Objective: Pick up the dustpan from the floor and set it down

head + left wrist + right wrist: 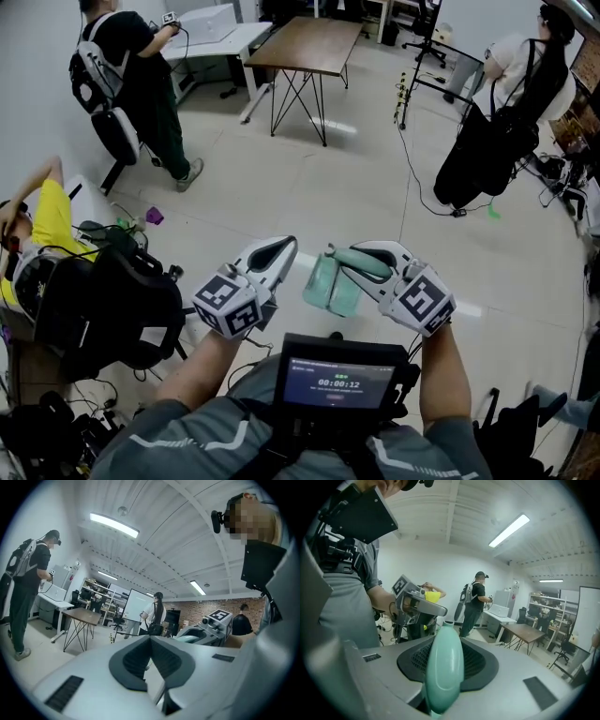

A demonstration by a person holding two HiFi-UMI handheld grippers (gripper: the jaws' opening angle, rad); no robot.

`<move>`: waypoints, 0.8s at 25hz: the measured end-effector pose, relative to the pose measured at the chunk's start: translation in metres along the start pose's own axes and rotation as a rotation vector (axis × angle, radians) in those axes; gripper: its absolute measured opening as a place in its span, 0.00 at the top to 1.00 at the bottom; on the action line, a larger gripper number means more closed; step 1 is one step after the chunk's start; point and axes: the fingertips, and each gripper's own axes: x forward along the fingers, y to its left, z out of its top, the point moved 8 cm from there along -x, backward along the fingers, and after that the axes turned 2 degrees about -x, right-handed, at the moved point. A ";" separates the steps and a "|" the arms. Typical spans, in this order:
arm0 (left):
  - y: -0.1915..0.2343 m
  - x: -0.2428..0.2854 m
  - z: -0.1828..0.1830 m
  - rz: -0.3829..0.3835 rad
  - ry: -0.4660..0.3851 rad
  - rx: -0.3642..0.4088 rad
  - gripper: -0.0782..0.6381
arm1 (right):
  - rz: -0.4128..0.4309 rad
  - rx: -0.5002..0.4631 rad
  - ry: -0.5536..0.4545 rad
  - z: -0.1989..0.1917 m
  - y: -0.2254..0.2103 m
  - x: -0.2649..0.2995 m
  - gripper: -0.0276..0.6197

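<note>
In the head view my right gripper (343, 259) is shut on the handle of a mint-green dustpan (330, 286), which hangs well above the pale floor with its pan tilted down to the left. In the right gripper view the rounded green handle (444, 667) lies between the dark pads (480, 665) and sticks out forward. My left gripper (284, 248) floats just left of the dustpan, apart from it. Its jaws meet with nothing between them, as the left gripper view (151, 644) also shows. The two grippers are side by side at chest height.
A wooden table (309, 42) and a white desk (211, 33) stand far ahead. One person (141, 75) stands at the upper left, another in yellow (42, 220) sits at the left by black bags (112, 309), and a third (506, 103) stands at the right. Cables trail across the floor.
</note>
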 end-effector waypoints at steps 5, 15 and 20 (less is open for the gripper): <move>0.006 0.068 0.019 0.030 0.026 -0.004 0.87 | 0.022 -0.012 -0.008 -0.015 -0.075 -0.018 0.73; 0.043 0.139 0.022 0.032 0.042 -0.022 0.87 | -0.004 0.010 0.000 -0.048 -0.153 -0.013 0.73; 0.090 0.155 0.021 -0.003 0.049 -0.031 0.87 | -0.031 0.042 0.012 -0.057 -0.176 0.015 0.74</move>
